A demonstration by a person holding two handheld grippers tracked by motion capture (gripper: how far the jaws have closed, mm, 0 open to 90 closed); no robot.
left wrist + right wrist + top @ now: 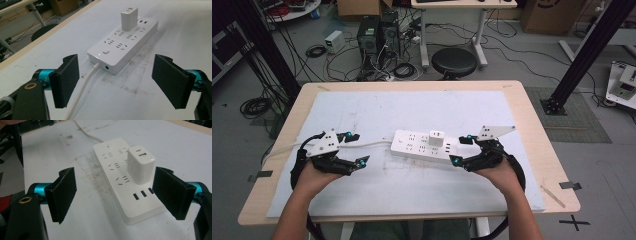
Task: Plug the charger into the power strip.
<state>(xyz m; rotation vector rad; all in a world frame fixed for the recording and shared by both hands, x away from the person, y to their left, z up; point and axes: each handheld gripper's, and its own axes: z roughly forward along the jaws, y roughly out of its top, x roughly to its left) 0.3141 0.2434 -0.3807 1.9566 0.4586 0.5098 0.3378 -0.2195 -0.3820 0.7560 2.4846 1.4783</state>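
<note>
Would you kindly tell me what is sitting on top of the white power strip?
A white charger stands upright, plugged into the power strip near its USB end. The socket beneath it is covered, so its prongs cannot be seen.

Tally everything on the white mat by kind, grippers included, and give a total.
Power strip: 1
Charger block plugged upright into the strip: 1
White cable running from the strip's end: 1
Grippers: 2, the left gripper and the right gripper, both with jaws apart
Total: 5
</note>
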